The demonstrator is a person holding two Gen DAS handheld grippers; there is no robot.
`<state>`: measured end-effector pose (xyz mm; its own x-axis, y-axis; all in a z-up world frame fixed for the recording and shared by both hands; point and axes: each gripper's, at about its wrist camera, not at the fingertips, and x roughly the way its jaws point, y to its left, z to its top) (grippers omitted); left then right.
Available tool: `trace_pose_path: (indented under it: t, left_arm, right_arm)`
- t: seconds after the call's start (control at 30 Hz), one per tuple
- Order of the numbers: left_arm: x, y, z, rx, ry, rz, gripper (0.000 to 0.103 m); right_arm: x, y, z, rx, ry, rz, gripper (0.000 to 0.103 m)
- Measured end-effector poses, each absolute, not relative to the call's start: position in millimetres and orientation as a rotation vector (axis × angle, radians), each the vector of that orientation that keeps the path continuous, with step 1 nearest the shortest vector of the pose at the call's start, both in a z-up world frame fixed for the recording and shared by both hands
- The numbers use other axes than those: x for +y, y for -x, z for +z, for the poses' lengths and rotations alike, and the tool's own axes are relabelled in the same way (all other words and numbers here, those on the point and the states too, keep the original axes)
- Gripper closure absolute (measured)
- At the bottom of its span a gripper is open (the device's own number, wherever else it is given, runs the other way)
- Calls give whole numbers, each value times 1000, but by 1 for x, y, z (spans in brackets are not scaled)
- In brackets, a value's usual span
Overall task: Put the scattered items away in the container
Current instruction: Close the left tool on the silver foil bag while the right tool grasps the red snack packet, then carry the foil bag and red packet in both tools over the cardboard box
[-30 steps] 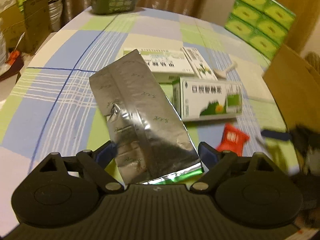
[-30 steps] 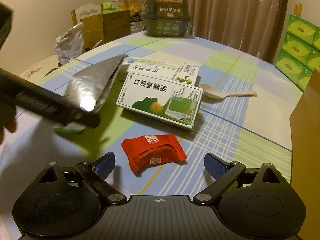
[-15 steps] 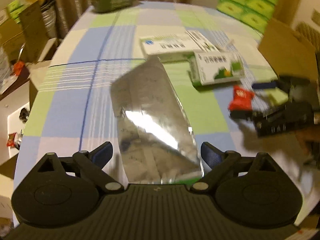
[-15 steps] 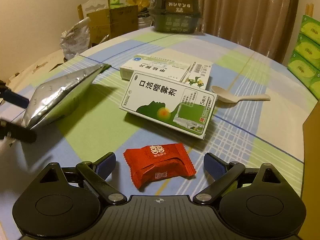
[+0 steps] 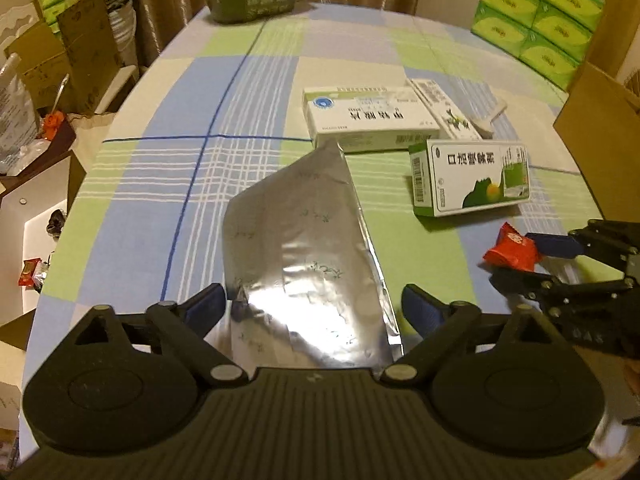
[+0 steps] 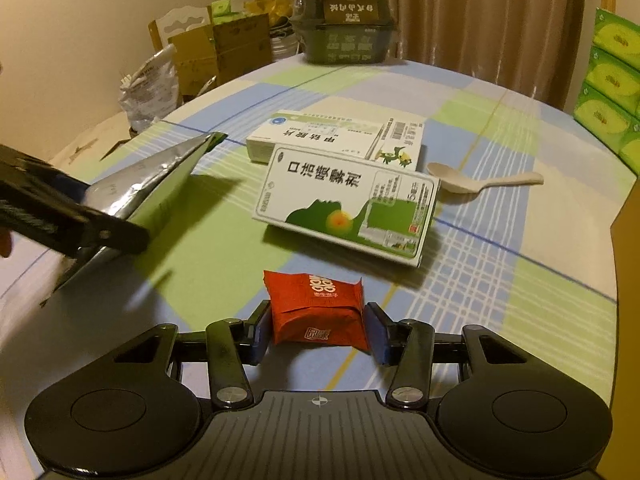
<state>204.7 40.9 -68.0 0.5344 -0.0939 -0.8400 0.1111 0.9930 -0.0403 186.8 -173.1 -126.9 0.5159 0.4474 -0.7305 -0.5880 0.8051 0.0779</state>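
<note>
The right hand-held gripper [image 6: 318, 330] was clenched on the red packet [image 6: 318, 310], one blue pad against each side, just above the desk [image 6: 500, 288]. Ahead of it lay a green-and-white box [image 6: 346, 210]; a second box [image 6: 336, 140] lay beyond, a spoon [image 6: 476, 182] to its right.

The left hand-held gripper [image 5: 314, 306] had its fingers spread wide. The foil pouch [image 5: 308, 256] stood tilted between them; whether the pads touched it could not be told.
</note>
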Motion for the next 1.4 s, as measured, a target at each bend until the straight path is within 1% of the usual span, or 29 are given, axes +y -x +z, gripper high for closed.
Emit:
trace_pose_path:
  t: [0.13, 0.2, 0.4, 0.57, 0.6, 0.63, 0.67, 0.7, 0.73, 0.97, 1.13, 1.17, 1.2, 1.27, 1.4]
  left_arm:
    - [36, -199, -67, 1005, -57, -167, 27]
    - [32, -192, -65, 1007, -68, -201, 28]
    - [17, -161, -61, 1029, -106, -336, 30]
    - [6, -142, -62, 1050, -146, -389, 28]
    - [6, -141, -62, 1053, -146, -383, 26]
    - [6, -141, -62, 1057, -141, -377, 25]
    - [7, -142, -60, 1058, -129, -372, 24]
    - [9, -144, -59, 1057, -117, -365, 22]
    - [9, -147, -57, 1054, -112, -357, 21]
    - [6, -162, -54, 1061, -133, -337, 19]
    - [1, -165, -61, 1080, -174, -339, 19]
    - [0, -165, -62, 1084, -175, -340, 19]
    - [1, -165, -63, 1088, -173, -339, 19]
    - [1, -165, -65, 1093, -175, -337, 19]
    - [1, -166, -68, 1106, -176, -347, 23]
  right_arm:
    - [-179, -172, -123, 823, 165, 610, 57]
    - [-185, -163, -121, 826, 155, 593, 57]
    - [-211, -133, -116, 848, 120, 506, 57]
    - [-220, -113, -119, 854, 152, 458, 57]
    - [-220, -111, -119, 853, 162, 454, 54]
    - [-219, -110, -120, 856, 170, 452, 48]
    - [-218, -109, -121, 861, 175, 453, 44]
    - [-217, -110, -121, 866, 178, 456, 37]
    - [-216, -111, -121, 868, 179, 460, 33]
    - [-214, -117, -122, 881, 165, 437, 33]
    - [-214, -117, -122, 888, 159, 413, 34]
    - [-214, -116, -121, 886, 160, 410, 35]
    - [-213, -115, -121, 879, 163, 408, 43]
    - [-213, -114, -120, 875, 161, 407, 52]
    - [-212, -113, -119, 875, 151, 402, 58]
